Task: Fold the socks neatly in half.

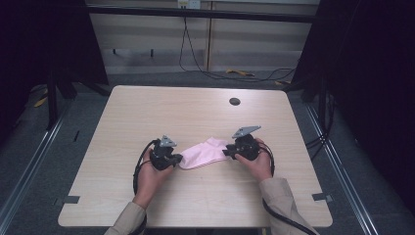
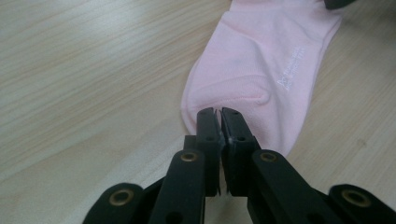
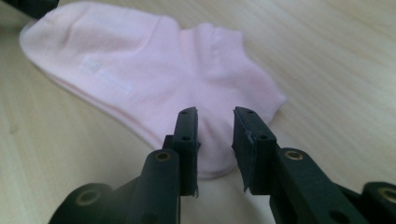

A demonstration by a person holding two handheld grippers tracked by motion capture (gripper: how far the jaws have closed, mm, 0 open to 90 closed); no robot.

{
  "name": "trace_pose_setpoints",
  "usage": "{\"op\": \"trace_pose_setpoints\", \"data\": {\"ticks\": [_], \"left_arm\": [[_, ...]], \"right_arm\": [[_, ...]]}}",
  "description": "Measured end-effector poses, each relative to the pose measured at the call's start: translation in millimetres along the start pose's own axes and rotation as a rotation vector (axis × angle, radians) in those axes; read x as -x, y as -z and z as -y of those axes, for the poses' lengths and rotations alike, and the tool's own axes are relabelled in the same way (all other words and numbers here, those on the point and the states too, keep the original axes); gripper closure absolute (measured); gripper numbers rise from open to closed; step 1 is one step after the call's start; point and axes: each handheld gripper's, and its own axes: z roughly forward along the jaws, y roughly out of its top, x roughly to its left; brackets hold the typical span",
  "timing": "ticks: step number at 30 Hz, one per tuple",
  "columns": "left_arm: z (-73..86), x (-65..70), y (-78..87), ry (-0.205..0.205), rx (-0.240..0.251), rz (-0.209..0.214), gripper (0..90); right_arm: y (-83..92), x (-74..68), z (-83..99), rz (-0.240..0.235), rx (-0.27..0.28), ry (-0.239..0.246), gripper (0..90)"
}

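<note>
At frame centre the sock (image 1: 204,152) lies left-right between both grippers: left gripper (image 2: 218,114) pinches its toe, right gripper (image 3: 215,116) gapes over its cuff.

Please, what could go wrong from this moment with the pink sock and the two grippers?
1. The left gripper is shut on only a small pinch at the toe end of the pink sock, so the fabric may slip out if pulled.
2. The right gripper stands open over the cuff end; closing there, it might catch just one layer or miss the edge.
3. If both pull apart, the sock could stretch or twist.
</note>
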Motion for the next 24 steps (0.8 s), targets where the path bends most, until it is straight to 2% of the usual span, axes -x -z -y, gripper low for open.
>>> {"op": "trace_pose_setpoints", "data": {"ticks": [1,3,5,7,10,11,12,15,17,18,20,21,22,24], "left_arm": [[-0.3,0.0,0.5,-0.013,-0.008,-0.005,86.6],[0.8,0.0,0.1,-0.004,0.0,-0.003,86.6],[1.7,-2.2,1.4,-0.013,-0.01,-0.014,86.6],[2.2,-3.2,2.2,0.0,-0.003,-0.024,86.2],[1.2,-3.4,3.2,0.008,0.015,-0.032,82.6],[0.7,-2.4,3.6,0.015,0.017,-0.028,82.5],[0.2,-2.1,4.2,0.007,0.02,-0.031,82.1],[-0.7,0.8,6.6,0.014,0.026,-0.024,80.3],[-1.3,0.3,9.1,0.008,0.031,-0.019,80.3],[-1.6,0.2,10.8,0.021,0.042,-0.014,80.3],[-2.1,1.4,11.9,0.017,0.044,0.004,80.0],[-2.2,2.8,12.4,0.001,0.037,0.008,79.1],[-1.8,5.0,11.0,0.003,0.036,0.023,78.9],[0.3,9.5,7.4,-0.001,0.021,0.032,76.3]], "right_arm": [[0.3,-2.1,1.7,-0.007,-0.007,0.004,72.2],[2.1,-9.1,6.1,-0.003,-0.023,0.023,72.8],[6.7,-16.1,10.3,-0.028,-0.021,0.029,73.6],[11.1,-20.2,14.3,-0.054,-0.012,0.009,74.4],[19.4,-21.0,14.2,-0.032,0.032,-0.015,72.3],[20.9,-20.0,11.6,-0.005,0.048,-0.014,70.4],[21.6,-18.3,8.5,0.024,0.048,-0.012,70.5],[16.7,-10.4,1.9,0.065,0.053,-0.029,70.4],[12.0,-6.5,0.0,0.075,0.054,-0.052,70.3],[10.4,-6.3,-0.8,0.078,0.057,-0.051,70.2],[6.7,-7.6,-2.0,0.079,0.047,-0.044,70.1],[4.8,-9.2,-2.0,0.073,0.045,-0.041,70.2],[3.1,-10.9,-1.6,0.058,0.042,-0.04,70.2],[0.8,-14.6,0.1,0.075,0.019,-0.018,70.3]]}}
